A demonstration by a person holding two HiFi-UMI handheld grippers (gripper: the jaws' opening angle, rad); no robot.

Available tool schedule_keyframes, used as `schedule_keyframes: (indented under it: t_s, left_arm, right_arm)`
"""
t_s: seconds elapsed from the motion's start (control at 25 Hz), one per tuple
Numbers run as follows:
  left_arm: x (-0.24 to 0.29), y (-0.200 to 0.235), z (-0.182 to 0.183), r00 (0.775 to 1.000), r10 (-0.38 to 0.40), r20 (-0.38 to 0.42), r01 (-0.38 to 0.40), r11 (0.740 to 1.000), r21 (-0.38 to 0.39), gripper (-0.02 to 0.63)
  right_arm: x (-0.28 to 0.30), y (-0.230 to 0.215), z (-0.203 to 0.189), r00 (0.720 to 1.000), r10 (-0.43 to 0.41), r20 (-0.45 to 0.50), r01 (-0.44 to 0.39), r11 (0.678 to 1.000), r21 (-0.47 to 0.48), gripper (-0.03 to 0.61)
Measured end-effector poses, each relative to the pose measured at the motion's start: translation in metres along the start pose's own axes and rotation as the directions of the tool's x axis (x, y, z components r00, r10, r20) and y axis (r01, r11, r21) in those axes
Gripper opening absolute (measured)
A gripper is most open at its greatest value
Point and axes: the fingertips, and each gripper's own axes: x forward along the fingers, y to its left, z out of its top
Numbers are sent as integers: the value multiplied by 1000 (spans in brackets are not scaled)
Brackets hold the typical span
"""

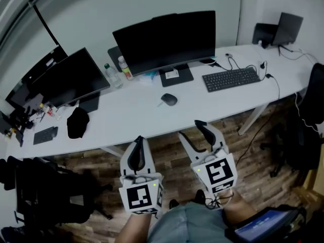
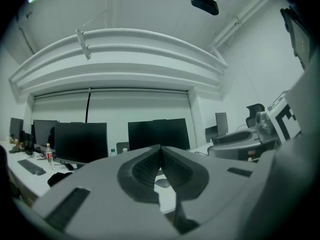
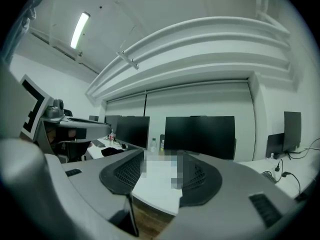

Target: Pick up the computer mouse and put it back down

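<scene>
Nearest the camera, in the head view, the person's lap fills the bottom edge and both grippers are held out level over the wooden floor (image 1: 167,156), short of the desk edge. The left gripper (image 1: 138,140) has its jaws together: in the left gripper view (image 2: 160,149) the two ribbed dark pads (image 2: 145,166) meet along a single seam at the tip, with nothing clamped between them. The right gripper (image 1: 194,131), just beside it, has its jaws standing clearly apart; in the right gripper view (image 3: 159,166) the pads frame a bare stretch of white desktop, they press on nothing, and no object sits in the gap. Neither gripper touches the desk. Beyond them the white desk (image 1: 136,113) runs across the frame, and the computer mouse (image 1: 168,99) lies flat on it, ahead of the two grippers and well apart from both, just in front of the stand of the large monitor (image 1: 166,40). To the mouse's right lies a black keyboard (image 1: 231,78); to its left, nearer the desk's front edge, a black bundle (image 1: 77,122) rests on the surface. Farther back stand a second monitor (image 1: 71,77) and two bottles (image 1: 114,76) between the screens, against the pale wall.
</scene>
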Motion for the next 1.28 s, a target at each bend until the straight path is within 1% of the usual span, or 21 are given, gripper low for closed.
schedule_keyframes:
  t_s: [0.24,0.4,0.52,0.64,0.76,0.92,1.08,1.28]
  left_arm:
    - [8,-23,-4,999,25,-21,-25,1000,18,5]
    - [15,-39,-10,998,43,-49,-42,999,16,5]
    - [20,-46,-17,997,44,-64,-42,999,29,5]
    - [27,-48,-19,996,46,-72,-45,999,26,5]
    - [35,-44,-23,995,51,-85,-49,999,23,5]
    - [49,-32,-30,995,50,-81,-49,999,13,5]
    - [70,-9,-49,993,50,-109,-54,998,-34,5]
    - [110,22,-70,991,29,-133,-38,998,-59,5]
  right_arm:
    - [-7,-22,-9,1000,28,0,-28,1000,14,212]
    - [-10,-39,-17,999,45,-11,-45,999,23,204]
    - [-8,-48,-25,998,56,-24,-55,998,30,201]
    - [-3,-53,-28,997,65,-30,-64,997,41,198]
    - [7,-57,-29,997,70,-31,-69,997,46,196]
    - [26,-57,-38,996,74,-50,-72,997,39,195]
    - [54,-51,-52,992,84,-91,-83,996,22,195]
    - [102,-49,-66,986,83,-144,-81,996,19,195]
